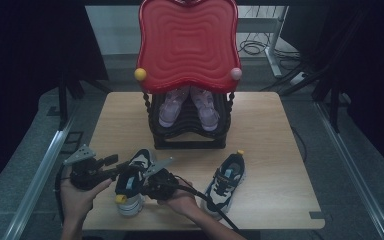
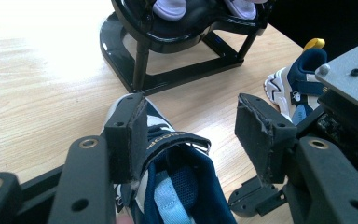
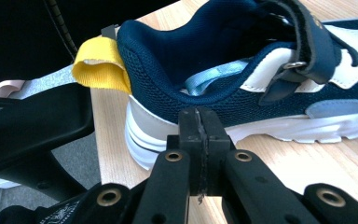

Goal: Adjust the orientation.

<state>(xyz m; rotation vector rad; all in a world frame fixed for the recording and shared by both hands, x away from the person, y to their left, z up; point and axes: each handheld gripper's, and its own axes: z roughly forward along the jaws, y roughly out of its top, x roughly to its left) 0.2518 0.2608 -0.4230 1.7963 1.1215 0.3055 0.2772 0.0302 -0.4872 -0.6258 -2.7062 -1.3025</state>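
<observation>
A navy and white shoe (image 1: 132, 184) with a yellow heel tab (image 3: 100, 65) stands near the table's front left. My left gripper (image 1: 122, 170) reaches in from the left and is open. In the left gripper view its jaws straddle the shoe's strap and tongue (image 2: 177, 140); the left pad touches the shoe's side and the right pad stands apart. My right gripper (image 3: 199, 122) is shut with nothing between its jaws, and its tip sits at the shoe's side (image 3: 242, 105) near the heel. A matching second shoe (image 1: 226, 181) lies to the right.
A black shoe rack (image 1: 187, 135) with a red wavy top (image 1: 187, 45) stands at the back middle of the wooden table (image 1: 270, 125). A pair of pink shoes (image 1: 172, 107) rests on its shelf. The front table edge runs just behind the near shoe.
</observation>
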